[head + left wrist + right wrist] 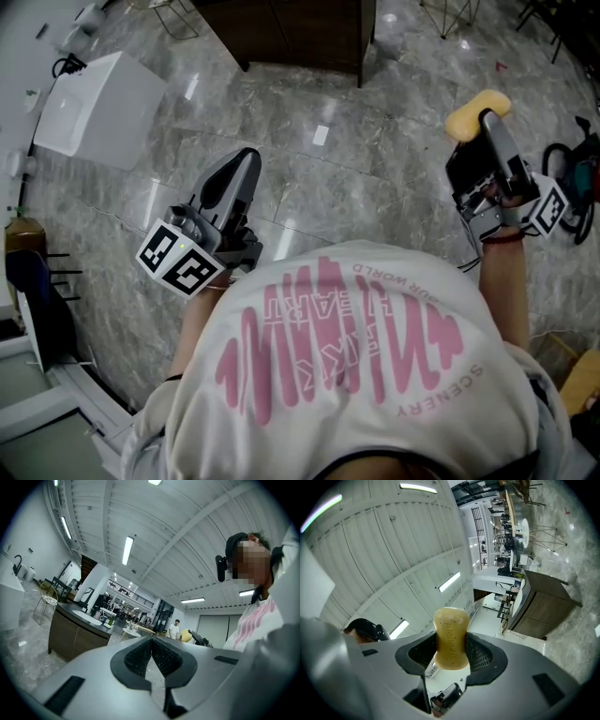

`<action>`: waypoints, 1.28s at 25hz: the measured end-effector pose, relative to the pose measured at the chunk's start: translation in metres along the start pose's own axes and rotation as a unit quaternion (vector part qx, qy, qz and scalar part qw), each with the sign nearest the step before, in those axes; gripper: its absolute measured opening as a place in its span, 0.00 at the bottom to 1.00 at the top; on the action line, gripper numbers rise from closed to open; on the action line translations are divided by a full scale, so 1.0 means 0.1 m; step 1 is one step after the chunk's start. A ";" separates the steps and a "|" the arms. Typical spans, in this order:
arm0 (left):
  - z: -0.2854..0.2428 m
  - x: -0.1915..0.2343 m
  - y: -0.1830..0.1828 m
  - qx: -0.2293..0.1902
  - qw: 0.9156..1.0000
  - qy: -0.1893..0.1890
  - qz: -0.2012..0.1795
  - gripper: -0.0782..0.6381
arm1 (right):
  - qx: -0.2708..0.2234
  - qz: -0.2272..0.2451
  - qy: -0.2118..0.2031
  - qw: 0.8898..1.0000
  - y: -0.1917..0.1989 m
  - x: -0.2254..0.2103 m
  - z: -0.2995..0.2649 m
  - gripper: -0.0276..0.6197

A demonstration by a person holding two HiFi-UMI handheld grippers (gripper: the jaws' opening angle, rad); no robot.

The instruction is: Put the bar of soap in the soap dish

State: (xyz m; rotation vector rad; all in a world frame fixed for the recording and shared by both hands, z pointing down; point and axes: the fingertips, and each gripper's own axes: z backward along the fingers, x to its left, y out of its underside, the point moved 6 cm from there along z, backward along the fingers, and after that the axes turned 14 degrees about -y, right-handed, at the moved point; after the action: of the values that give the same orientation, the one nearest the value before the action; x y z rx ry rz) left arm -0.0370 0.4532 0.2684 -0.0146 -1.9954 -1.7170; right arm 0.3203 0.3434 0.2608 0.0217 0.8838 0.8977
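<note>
the bar of soap (451,638) is pinched upright between the two pads of the right gripper (451,654), its yellow top sticking out past the jaw tips; in the head view it is raised over the marble floor (309,169). the left gripper (151,656) holds nothing, jaws pressed together.

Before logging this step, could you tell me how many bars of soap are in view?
1: a yellow bar of soap clamped between the right gripper's jaws. More may lie outside these views.
</note>
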 end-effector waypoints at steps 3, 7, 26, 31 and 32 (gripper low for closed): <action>-0.01 -0.01 -0.02 -0.002 1.000 0.003 0.000 0.11 | 0.005 0.004 -0.005 1.000 -0.03 -0.01 -0.03 0.34; -0.03 -0.01 -0.01 0.001 1.000 0.006 -0.007 0.11 | 0.008 0.002 -0.002 1.000 -0.02 -0.08 -0.07 0.34; -0.12 0.18 0.06 0.012 1.000 -0.007 0.006 0.11 | 0.022 -0.010 0.030 0.999 0.00 -0.24 -0.05 0.34; -0.24 0.39 0.16 0.025 1.000 0.014 -0.005 0.11 | 0.025 -0.012 0.033 0.999 0.08 -0.48 -0.12 0.34; -0.26 0.41 0.20 0.028 0.999 0.013 -0.007 0.11 | 0.025 -0.013 0.034 0.999 0.08 -0.51 -0.09 0.34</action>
State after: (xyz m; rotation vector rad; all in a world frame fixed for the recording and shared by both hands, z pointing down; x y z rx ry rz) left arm -0.0570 0.4203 0.3042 0.0417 -2.0289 -1.6604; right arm 0.2932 0.3104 0.2919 0.0239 0.9686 0.8566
